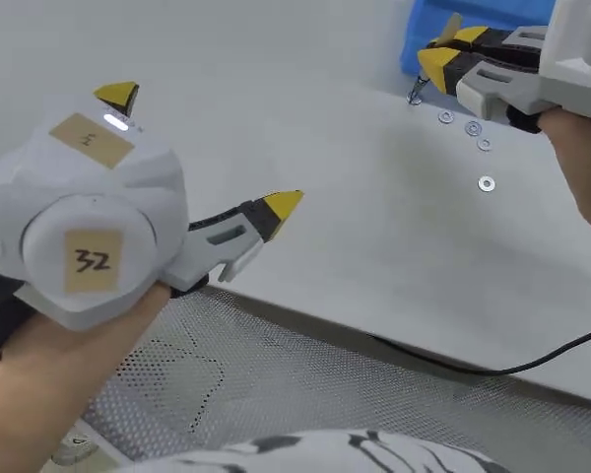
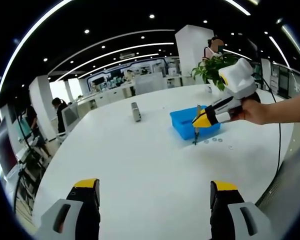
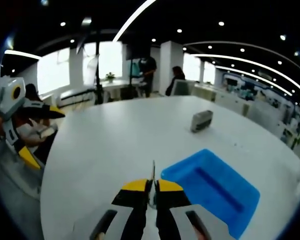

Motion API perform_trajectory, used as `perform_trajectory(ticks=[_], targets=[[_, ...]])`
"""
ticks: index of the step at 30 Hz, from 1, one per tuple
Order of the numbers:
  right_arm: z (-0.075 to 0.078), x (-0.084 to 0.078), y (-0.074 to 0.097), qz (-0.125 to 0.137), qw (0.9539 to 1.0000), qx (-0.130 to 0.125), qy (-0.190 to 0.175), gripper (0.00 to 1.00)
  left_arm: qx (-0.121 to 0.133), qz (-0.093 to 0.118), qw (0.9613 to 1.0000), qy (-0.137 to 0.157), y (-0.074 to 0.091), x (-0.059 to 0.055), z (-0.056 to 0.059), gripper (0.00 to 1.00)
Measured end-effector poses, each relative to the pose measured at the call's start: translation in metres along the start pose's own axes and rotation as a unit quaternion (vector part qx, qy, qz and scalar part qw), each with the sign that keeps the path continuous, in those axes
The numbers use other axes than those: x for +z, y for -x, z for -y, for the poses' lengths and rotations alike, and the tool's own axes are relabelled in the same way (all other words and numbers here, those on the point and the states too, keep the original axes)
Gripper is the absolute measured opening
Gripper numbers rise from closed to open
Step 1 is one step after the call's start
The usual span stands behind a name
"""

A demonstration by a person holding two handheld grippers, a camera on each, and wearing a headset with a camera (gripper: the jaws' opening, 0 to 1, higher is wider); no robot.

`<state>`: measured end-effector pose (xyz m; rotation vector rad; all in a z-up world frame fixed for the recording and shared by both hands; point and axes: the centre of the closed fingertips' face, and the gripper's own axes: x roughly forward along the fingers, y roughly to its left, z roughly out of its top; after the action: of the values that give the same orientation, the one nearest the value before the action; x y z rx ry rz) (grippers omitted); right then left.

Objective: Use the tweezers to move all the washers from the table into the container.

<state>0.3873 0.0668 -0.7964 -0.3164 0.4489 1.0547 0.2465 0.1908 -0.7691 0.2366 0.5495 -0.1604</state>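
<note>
Several small metal washers (image 1: pixel 473 129) lie on the white table (image 1: pixel 355 217) at the far right, one apart (image 1: pixel 487 183) nearer me. My right gripper (image 1: pixel 443 51) is shut on thin tweezers (image 1: pixel 415 96), whose tips point down at the table just left of the washers. In the right gripper view the tweezers (image 3: pixel 153 172) stick out between the closed jaws of the right gripper (image 3: pixel 151 186), beside the blue container (image 3: pixel 212 190). My left gripper (image 1: pixel 199 150) hangs open and empty over the table's near edge. The left gripper view shows its own left gripper (image 2: pixel 154 186) wide apart, the tweezers (image 2: pixel 195 132) and washers (image 2: pixel 215 140).
The blue container (image 1: pixel 473 15) stands behind the washers at the table's far edge. A small grey block (image 3: pixel 201 120) sits farther back on the table. A black cable (image 1: pixel 532 360) runs along the near edge above a perforated metal panel (image 1: pixel 276 374). People stand in the background.
</note>
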Motion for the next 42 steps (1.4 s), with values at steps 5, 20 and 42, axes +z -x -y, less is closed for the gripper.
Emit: perform_trajectory(ticks=[5, 20, 42], targets=[[-0.001, 0.000, 0.001, 0.000, 1.0000, 0.000, -0.006, 0.01, 0.001, -0.002, 1.0000, -0.003, 0.000, -0.001, -0.001, 0.93], [-0.011, 0.009, 0.013, -0.009, 0.9999, 0.006, -0.005, 0.00, -0.003, -0.013, 0.9998, -0.011, -0.002, -0.005, 0.000, 0.95], [0.004, 0.074, 0.044, 0.059, 0.9966, -0.004, -0.058, 0.00, 0.006, -0.016, 0.9996, -0.021, -0.002, -0.007, -0.003, 0.97]])
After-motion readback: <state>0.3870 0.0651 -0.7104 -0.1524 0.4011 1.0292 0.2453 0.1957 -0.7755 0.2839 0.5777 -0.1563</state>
